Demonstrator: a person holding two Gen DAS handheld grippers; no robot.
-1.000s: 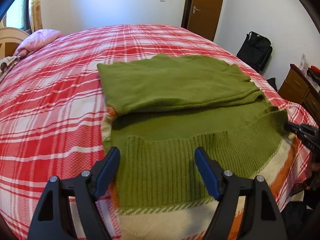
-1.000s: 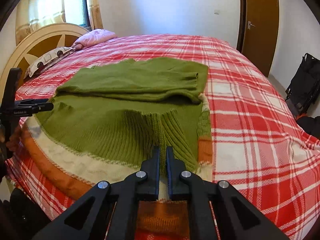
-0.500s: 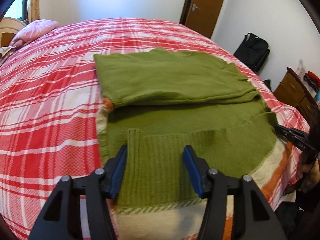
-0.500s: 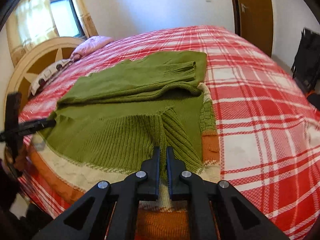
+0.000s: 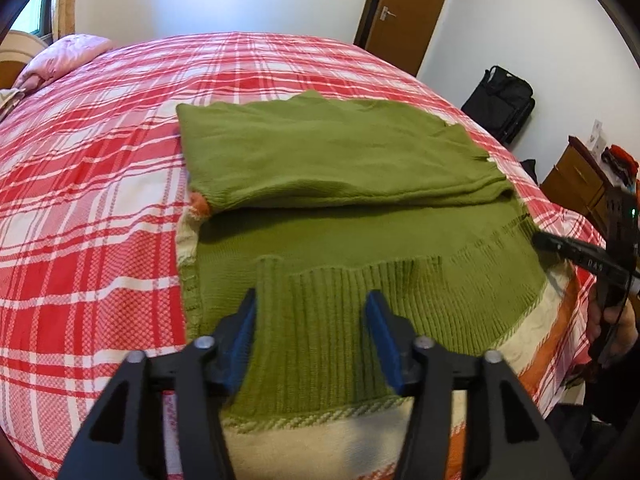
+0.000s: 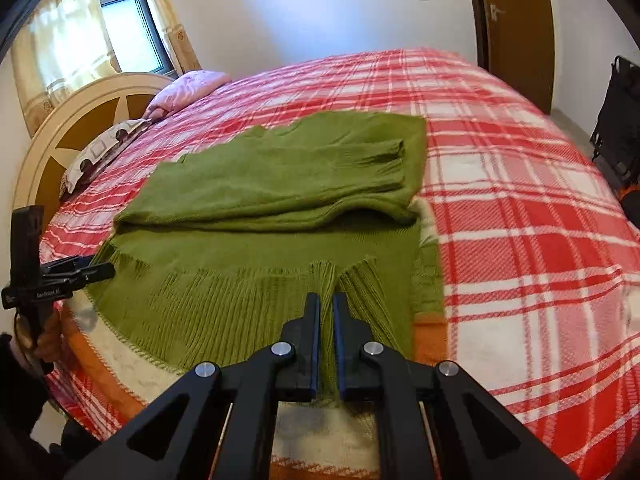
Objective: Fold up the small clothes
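The green sweater (image 5: pixel 340 168) lies on the red plaid bedspread (image 5: pixel 88 208), its far half folded over, ribbed hem nearest. The right gripper (image 6: pixel 326 300) pinches a bunched ridge of that hem at six o'clock. The left gripper (image 5: pixel 312 300) is opening, its blue pads straddling the ribbing without pressing. A pink pillow (image 6: pixel 188 88) sits at eleven o'clock.

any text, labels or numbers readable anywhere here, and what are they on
White print on the side of the left claw, seen from the right wrist view: blurred, looks like "GenRobot.AI" but not certain.
White marks on the side of the right claw, seen from the left wrist view: too blurred to read.
Nothing readable on the green sweater, the plaid bedspread or the walls.
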